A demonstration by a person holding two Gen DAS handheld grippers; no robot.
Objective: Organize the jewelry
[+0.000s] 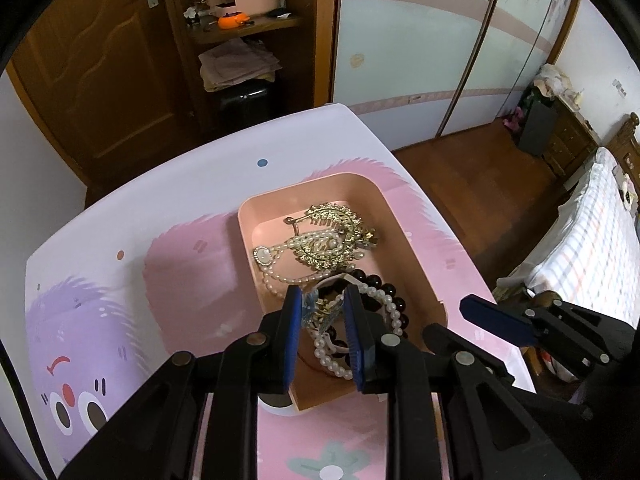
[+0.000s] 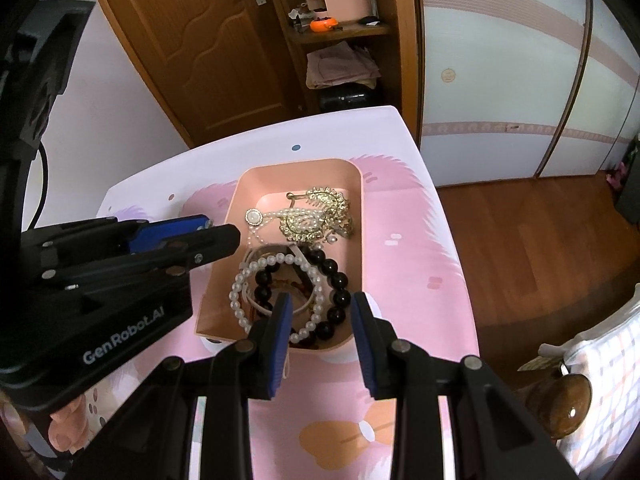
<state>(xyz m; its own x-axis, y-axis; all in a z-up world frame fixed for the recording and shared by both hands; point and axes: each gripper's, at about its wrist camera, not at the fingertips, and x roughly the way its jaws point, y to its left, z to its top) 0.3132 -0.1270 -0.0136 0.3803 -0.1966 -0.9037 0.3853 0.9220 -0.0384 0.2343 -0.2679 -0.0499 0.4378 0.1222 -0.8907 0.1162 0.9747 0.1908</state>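
The left tongs (image 1: 322, 312) are clenched on a small pale-blue and gold hair clip (image 1: 316, 310), its glittery metal edge caught between the ribbed blue pads; it hangs over the near end of the shallow, round-cornered pink plastic tray (image 1: 404, 220). Straight ahead of these tongs, inside the tray, lie a gold filigree comb-shaped ornament (image 1: 336, 236) set with small pearls, a thin white pearl strand with a round pendant (image 1: 263, 256), and, just to their right, a white pearl bead bracelet (image 1: 390, 304) over a glossy black bead bracelet (image 1: 394, 294).

The right tongs (image 2: 320, 322) stand released, jaws wide apart with nothing between them, over the tray's near rim. Their camera shows the two bracelets as whole overlapping rings, which the left camera half hides behind its fingers; the clip itself cannot be made out there, only the left tongs seen side-on, left of the tray. The tray rests on a smooth desk (image 2: 404, 216) printed with pink and lilac cartoon shapes.
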